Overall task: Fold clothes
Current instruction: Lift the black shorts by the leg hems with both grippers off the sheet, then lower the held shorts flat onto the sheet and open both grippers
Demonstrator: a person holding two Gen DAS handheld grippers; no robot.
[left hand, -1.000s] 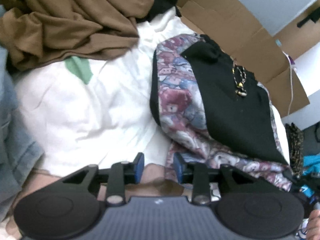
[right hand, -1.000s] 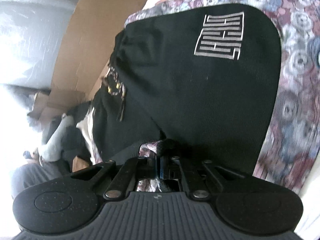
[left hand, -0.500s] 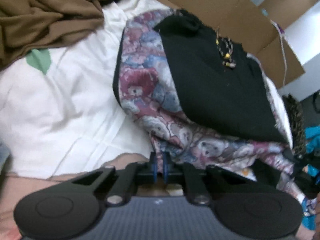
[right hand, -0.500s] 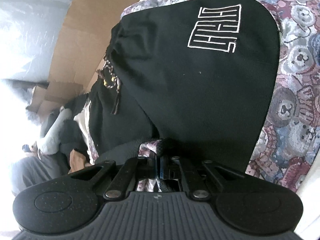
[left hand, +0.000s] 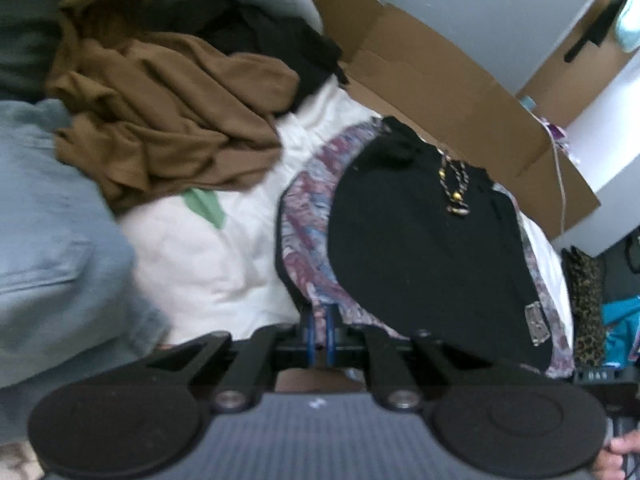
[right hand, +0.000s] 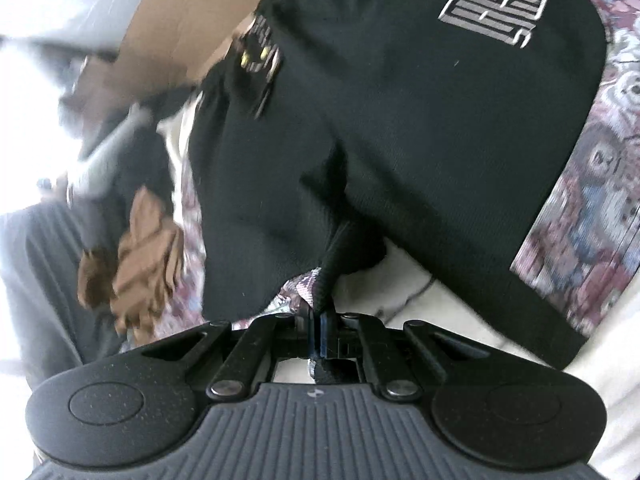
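On the white bed sheet (left hand: 208, 256), the black garment with bear-print lining (left hand: 424, 248) lies spread, only half folded. Left gripper (left hand: 319, 330) is clamped on its near left edge; right gripper (right hand: 319, 330) is pinched on its near black hem. Fold judged just begun. Far left, brown clothes (left hand: 168, 112) and a blue garment (left hand: 52, 240) wait unfolded.

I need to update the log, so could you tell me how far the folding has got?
Nothing looks finished. In hand: the left gripper and right gripper each pinch an edge of the black garment with the bear-print side. Left: the brown garment is crumpled on the white sheet.
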